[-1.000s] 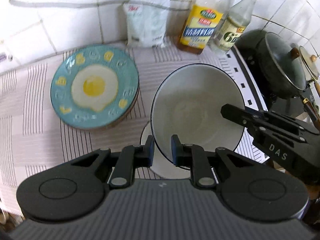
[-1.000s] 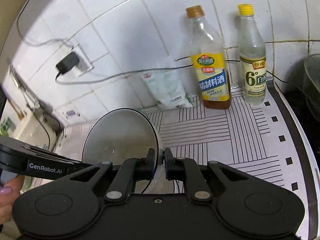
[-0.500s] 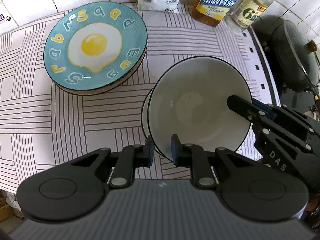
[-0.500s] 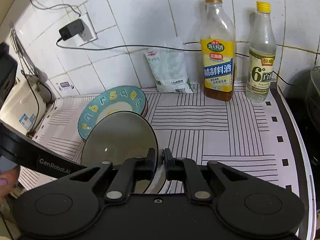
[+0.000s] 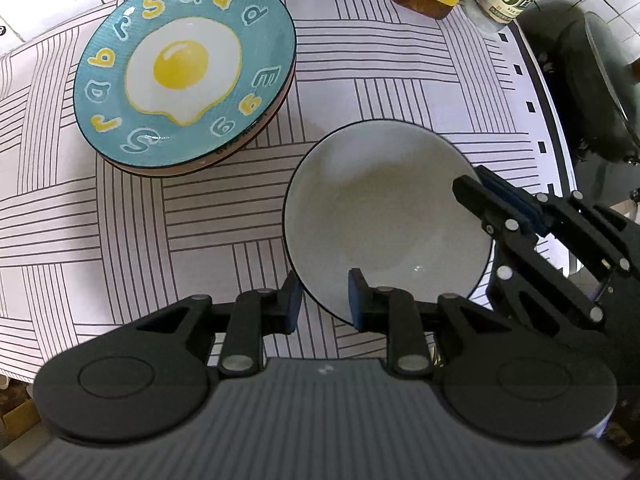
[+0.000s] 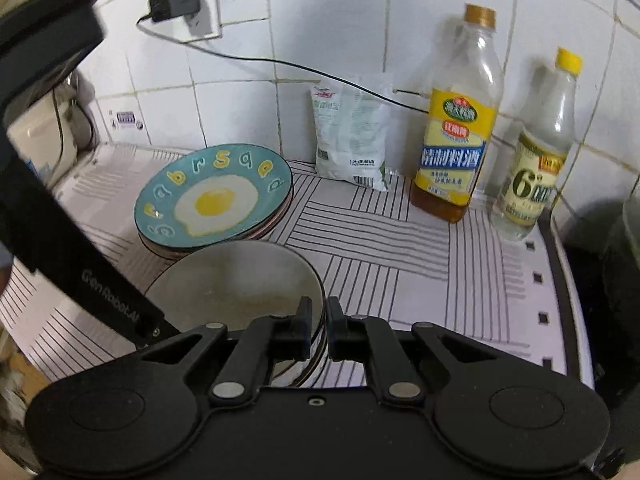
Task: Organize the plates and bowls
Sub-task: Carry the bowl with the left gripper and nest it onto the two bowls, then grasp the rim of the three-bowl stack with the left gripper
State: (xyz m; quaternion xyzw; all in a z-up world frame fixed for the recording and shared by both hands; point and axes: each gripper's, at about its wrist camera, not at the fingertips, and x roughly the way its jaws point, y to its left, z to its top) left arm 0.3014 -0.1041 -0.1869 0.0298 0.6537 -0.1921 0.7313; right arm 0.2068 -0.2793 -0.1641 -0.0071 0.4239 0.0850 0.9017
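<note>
The striped counter mat (image 5: 200,216) fills most of your left wrist view, and it is your sorting surface. At upper left of that view sits the stack of plates (image 5: 184,68), the blue fried-egg plate on top of at least one more, with rims lined up. That reads as the plates already gathered into one pile, with the counter beside it left for bowls.

Right of centre lies the white bowl (image 5: 388,216), the piece you are handling. In the right wrist view another rim shows just under it, so it seems to be nesting onto a second bowl.

Your left gripper (image 5: 322,300) straddles the bowl's near rim. Its jaws have just been opening, with the rim between them and a gap at each pad, so it looks like a release.

Your right gripper (image 6: 318,322) is clamped on the rim at the right, likely steadying the bowl as it seats.
</note>
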